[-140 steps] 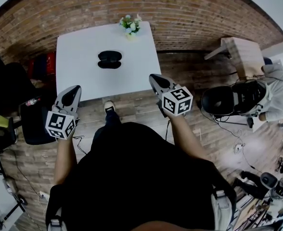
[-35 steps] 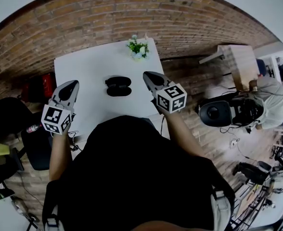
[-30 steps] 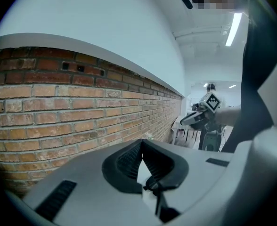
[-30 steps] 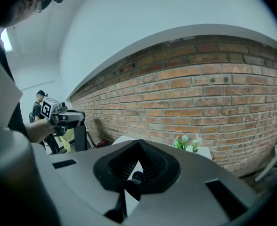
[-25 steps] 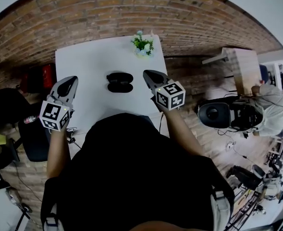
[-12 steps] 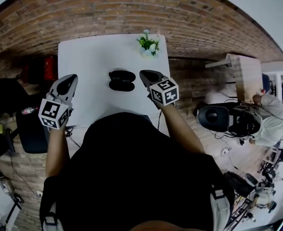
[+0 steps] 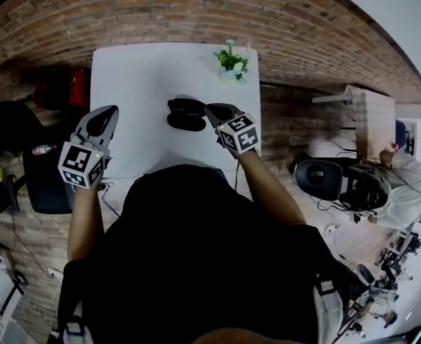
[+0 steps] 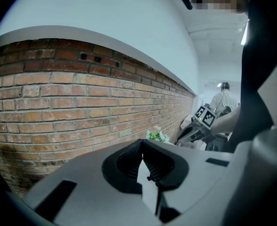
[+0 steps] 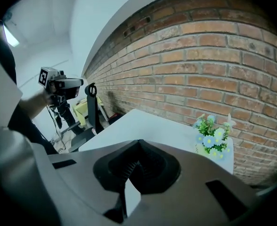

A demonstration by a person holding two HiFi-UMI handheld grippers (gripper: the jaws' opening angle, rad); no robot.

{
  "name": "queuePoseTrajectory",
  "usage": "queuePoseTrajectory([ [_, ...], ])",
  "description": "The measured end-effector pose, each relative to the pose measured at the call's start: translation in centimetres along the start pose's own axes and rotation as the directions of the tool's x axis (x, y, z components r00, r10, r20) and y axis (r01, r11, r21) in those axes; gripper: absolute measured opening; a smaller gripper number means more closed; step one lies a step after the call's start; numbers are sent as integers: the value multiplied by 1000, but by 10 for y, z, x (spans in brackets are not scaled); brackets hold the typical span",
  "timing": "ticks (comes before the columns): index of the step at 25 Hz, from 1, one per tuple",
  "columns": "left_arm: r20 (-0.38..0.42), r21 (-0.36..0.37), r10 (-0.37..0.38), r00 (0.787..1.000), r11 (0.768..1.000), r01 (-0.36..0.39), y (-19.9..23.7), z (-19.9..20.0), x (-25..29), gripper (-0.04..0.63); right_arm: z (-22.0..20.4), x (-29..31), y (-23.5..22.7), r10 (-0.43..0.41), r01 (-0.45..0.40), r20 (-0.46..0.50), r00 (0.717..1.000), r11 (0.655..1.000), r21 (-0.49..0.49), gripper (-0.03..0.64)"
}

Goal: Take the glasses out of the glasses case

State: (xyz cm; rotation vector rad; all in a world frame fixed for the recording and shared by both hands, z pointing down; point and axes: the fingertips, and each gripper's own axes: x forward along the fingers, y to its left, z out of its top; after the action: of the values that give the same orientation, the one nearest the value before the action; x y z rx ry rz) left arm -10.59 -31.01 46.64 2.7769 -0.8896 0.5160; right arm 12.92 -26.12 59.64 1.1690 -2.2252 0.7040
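Head view: black oval glasses case (image 7: pixel 187 114) lying on white square table (image 7: pixel 142 74). Right gripper (image 7: pixel 215 112) just beside case, left gripper (image 7: pixel 105 116) well apart. Both pairs of jaws pressed together, nothing between.

glasses case (image 7: pixel 186 114): black | table (image 7: pixel 146 77): white | wall (image 7: pixel 196 6): red brick (flowers (image 7: pixel 231 58) blue)

The brick wall (image 7: pixel 196 13) looks rough, the white table (image 7: pixel 139 77) smooth and matt, the black glasses case (image 7: pixel 186 114) dull, the floor (image 7: pixel 286 131) wooden planks.
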Motion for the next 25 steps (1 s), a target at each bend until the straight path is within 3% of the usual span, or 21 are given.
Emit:
queuePoseTrajectory([
  [7,-31,-28,13,999,1000,-14,2,-14,0,11,-17,29,8,59,-61,-53,997,997,-47,15],
  [13,-47,-44,22,999,999,-24,8,-23,2,11,-37,51,4,61,-67,-114,992,996,-53,15],
  [25,-90,-86,48,995,995,-55,13,-46,-1,11,-82,96,-4,41,-86,-234,971,979,-185,17],
])
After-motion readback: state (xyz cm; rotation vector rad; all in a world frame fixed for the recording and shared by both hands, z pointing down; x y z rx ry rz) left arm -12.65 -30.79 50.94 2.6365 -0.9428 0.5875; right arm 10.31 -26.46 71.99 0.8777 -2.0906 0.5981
